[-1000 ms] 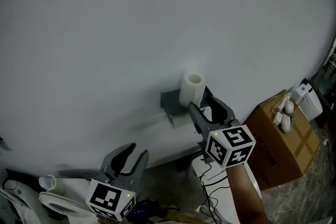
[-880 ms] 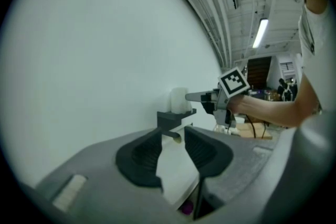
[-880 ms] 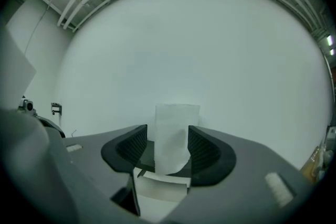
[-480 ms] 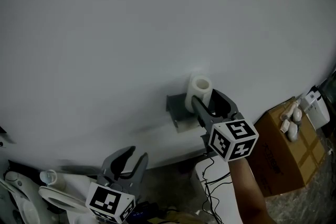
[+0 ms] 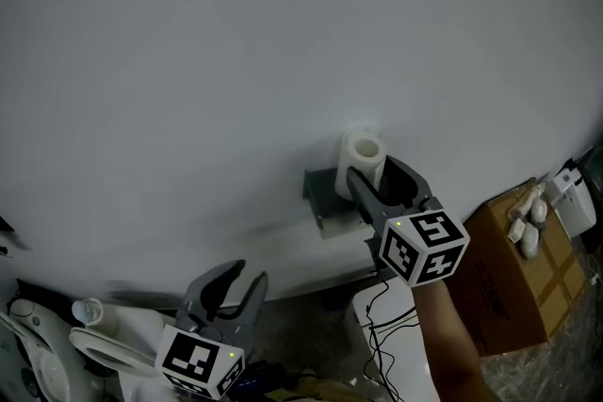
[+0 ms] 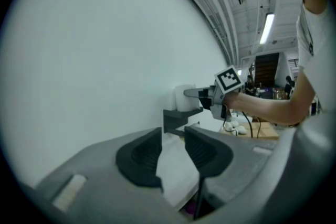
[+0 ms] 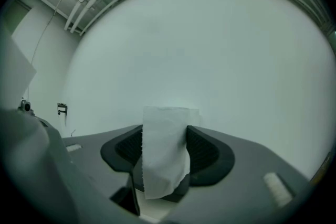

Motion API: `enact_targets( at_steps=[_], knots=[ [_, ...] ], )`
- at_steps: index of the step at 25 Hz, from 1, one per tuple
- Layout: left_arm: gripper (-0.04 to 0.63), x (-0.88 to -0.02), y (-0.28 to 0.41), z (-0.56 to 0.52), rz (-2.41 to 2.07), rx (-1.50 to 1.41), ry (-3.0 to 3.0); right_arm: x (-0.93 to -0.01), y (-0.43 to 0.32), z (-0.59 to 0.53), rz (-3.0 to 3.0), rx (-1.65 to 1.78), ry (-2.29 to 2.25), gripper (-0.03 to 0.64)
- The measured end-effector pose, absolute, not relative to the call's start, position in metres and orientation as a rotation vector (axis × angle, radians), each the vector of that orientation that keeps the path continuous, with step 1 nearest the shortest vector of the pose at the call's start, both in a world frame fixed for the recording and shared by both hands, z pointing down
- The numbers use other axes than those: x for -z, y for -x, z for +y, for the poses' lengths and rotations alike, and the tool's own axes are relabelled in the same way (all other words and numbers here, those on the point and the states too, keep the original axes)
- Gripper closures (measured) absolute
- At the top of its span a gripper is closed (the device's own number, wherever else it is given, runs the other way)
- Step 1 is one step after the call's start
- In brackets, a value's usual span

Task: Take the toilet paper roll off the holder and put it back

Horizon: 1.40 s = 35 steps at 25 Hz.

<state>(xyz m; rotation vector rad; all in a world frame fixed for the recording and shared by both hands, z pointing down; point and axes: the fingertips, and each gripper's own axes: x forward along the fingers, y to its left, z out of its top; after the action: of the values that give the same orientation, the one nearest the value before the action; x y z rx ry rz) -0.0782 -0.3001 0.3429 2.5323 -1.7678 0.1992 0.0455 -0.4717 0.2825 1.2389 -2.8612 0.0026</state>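
Roll between right gripper's just-widened jaws

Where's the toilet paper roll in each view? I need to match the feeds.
Head view: right of centre, the toilet paper roll stands upright on the grey holder.
Left gripper view: mid-frame and small, the roll is above the gap between that gripper's jaws.
Right gripper view: centre and large, the roll is between the jaws.
Shared landmark: the right hand-held gripper. Its jaws, just opened wider, flank the roll in every view.

Grey left gripper and right gripper, each with a black-and-white marker cube; black cables; white sleeve.
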Motion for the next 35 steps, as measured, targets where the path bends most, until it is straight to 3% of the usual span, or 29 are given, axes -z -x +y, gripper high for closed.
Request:
enact_targets(
  at_steps=[16, 35],
  knots=[
    [0.433, -0.323, 0.06, -0.304, -1.828, -0.198, -2.553, -0.246, -0.022, -0.434, -3.013, 0.092, -1.019, 0.377],
    [0.382, -0.321, 0.162, -0.246, -2.079, -0.239, -2.362, -0.255, 0.139, -0.296, -3.2, 0.039, -0.341, 0.377]
  ],
)
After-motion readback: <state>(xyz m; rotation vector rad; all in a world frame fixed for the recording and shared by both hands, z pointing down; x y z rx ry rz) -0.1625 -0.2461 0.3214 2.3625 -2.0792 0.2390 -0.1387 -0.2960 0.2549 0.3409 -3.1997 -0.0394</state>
